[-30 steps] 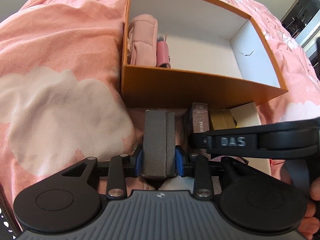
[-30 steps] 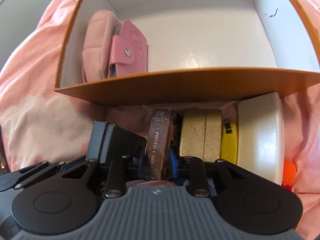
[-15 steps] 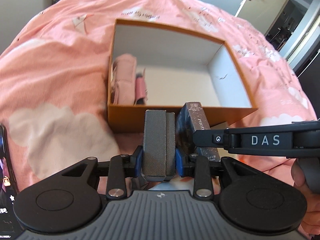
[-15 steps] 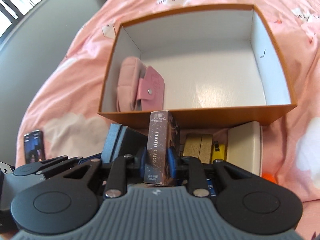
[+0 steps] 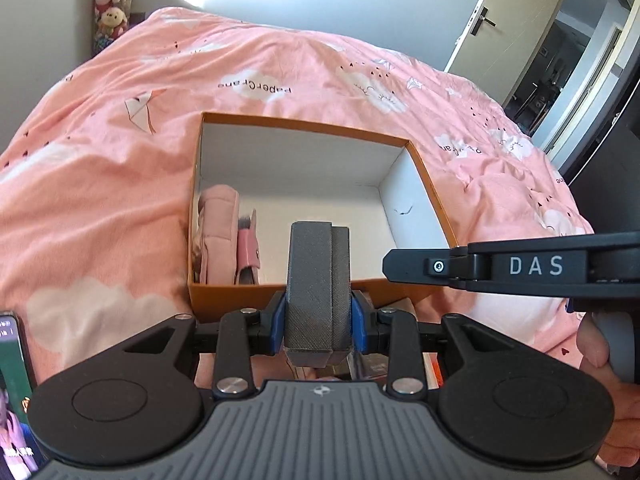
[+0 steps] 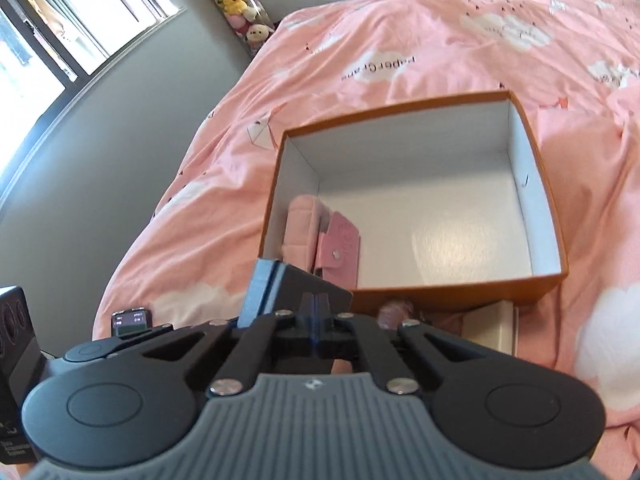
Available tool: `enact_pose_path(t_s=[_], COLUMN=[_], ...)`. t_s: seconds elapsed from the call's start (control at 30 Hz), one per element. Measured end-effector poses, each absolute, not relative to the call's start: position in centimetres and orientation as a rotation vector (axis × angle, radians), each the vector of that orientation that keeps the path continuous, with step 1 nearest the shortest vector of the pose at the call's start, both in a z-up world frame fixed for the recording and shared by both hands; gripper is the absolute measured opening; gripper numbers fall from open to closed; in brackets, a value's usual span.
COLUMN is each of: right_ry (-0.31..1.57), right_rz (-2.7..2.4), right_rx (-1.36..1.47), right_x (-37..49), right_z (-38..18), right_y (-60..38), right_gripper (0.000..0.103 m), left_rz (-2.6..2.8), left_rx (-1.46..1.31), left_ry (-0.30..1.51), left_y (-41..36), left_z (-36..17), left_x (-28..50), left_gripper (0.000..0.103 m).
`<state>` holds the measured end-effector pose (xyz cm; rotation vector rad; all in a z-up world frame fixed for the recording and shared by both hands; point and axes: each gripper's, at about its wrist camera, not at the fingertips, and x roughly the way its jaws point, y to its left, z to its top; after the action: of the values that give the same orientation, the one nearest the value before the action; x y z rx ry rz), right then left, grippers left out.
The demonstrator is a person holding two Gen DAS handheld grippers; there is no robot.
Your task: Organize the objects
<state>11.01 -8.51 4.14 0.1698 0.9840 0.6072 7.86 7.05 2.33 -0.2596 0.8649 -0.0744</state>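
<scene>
An orange box [image 5: 304, 292] with a white inside lies open on the pink bed. A pink pouch [image 5: 218, 232] and a pink snap wallet [image 6: 340, 250] stand at its left end. My left gripper [image 5: 318, 320] is shut on a dark grey case [image 5: 316, 280] and holds it above the box's near wall; the case also shows in the right wrist view [image 6: 288, 292]. My right gripper [image 6: 318, 336] is shut with nothing between its fingers. A cream box [image 6: 492, 328] and other small items lie in front of the orange box, partly hidden.
A phone [image 5: 14, 392] lies at the lower left on the pink duvet [image 5: 100, 184]. Plush toys [image 5: 110, 0] stand by the grey wall. A door [image 5: 520, 20] is open at the far right.
Both grippers rose and pulled back from the box. The right gripper no longer holds the brown photo card box and its fingers have closed together. The left still holds the grey case.
</scene>
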Motion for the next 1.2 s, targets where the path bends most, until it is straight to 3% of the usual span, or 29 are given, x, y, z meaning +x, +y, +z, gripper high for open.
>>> enact_pose_path(t_s=[0.23, 0.3, 0.37, 0.53, 0.83, 0.93, 1.2], right_ry=[1.048, 1.071, 1.088, 1.105, 1.188, 1.206, 1.168], right_rz=[0.526, 0.492, 0.469, 0.465, 0.427, 0.439, 0.44], right_rx=[0.149, 0.132, 0.115, 0.038, -0.013, 0.008, 0.006], right_x=[12.2, 12.5, 12.7, 12.7, 13.6, 13.7, 13.0], right_z=[1.8, 0.6, -0.3, -1.7, -4.6, -4.9, -4.0], right_y=[-9.2, -9.4, -9.4, -8.5, -7.7, -7.8, -8.2], right_gripper=[0.006, 0.016, 0.034, 0.044, 0.043, 0.034, 0.024], left_rz=[-0.067, -0.072, -0.077, -0.077, -0.078, -0.078, -0.08], left_rx=[-0.258, -0.253, -0.246, -0.234, -0.235, -0.234, -0.232], left_ry=[0.873, 0.868, 0.874, 0.869, 0.869, 0.869, 0.87], left_y=[8.0, 7.9, 7.8, 7.4, 7.5, 7.5, 7.5], left_z=[1.4, 1.3, 1.1, 0.9, 0.9, 0.9, 0.9], left_x=[7.5, 7.5, 7.4, 7.2, 7.4, 7.4, 7.5], left_gripper=[0.037, 0.037, 0.037, 0.037, 0.037, 0.037, 0.037])
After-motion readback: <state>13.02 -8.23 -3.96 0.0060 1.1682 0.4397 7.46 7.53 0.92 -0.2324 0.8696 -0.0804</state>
